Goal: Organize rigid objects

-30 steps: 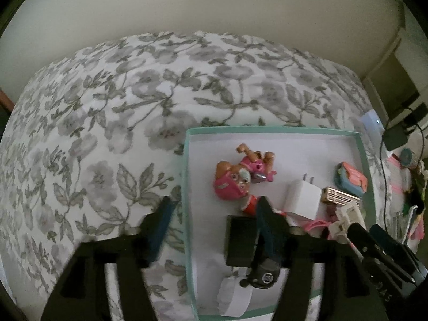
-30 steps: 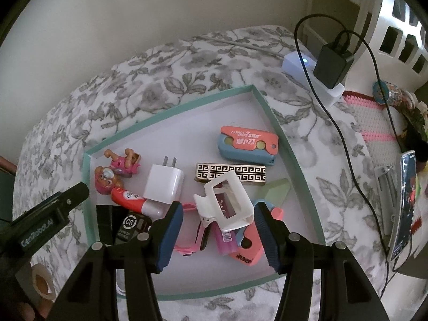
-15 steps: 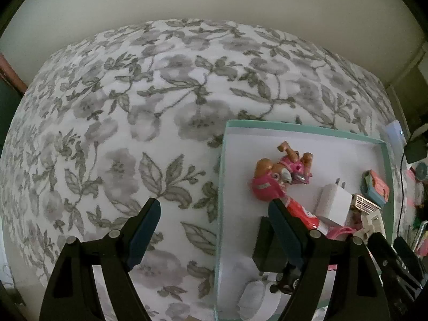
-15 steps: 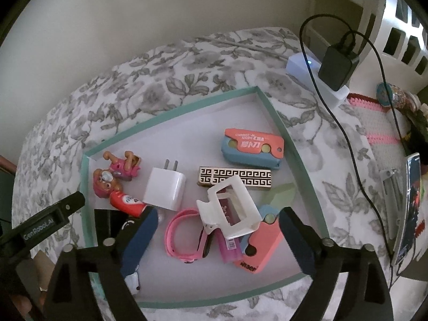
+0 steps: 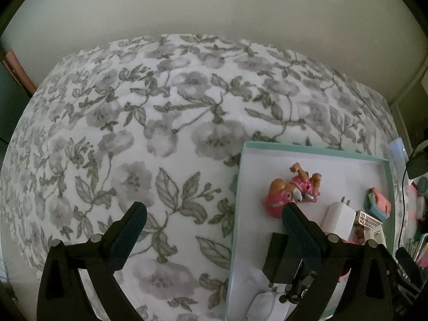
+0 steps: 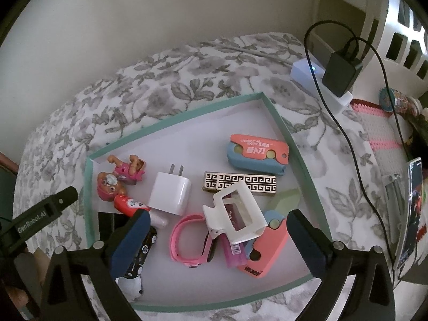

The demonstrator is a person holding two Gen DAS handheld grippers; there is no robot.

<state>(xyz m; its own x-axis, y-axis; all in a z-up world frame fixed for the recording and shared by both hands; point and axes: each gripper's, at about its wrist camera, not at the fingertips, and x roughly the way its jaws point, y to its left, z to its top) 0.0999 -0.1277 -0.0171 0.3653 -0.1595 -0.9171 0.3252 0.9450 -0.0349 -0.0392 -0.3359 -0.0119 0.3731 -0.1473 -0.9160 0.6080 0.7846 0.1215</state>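
Both tongs, left (image 5: 211, 215) and right (image 6: 218, 222), have just been opening and stand wide, gripping nothing. Inside the tray (image 6: 171, 123) on the bed, the hair clip (image 6: 235, 214) lies atop the lighter (image 6: 235, 254), beside the pink band (image 6: 187, 240). Closing there risks dragging those neighbours along or knocking the pile.

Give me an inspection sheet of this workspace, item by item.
Surface: floral bedspread.
Job's things: teal-rimmed tray holds pup figure, white charger plug, patterned gold bar, white hair claw, pink band.
Clutter: phone beside the bed.
Grippers: left tool and right tool just opened, nothing between them.
Cables: black cord from black adapter.
Surroundings: plain wall.
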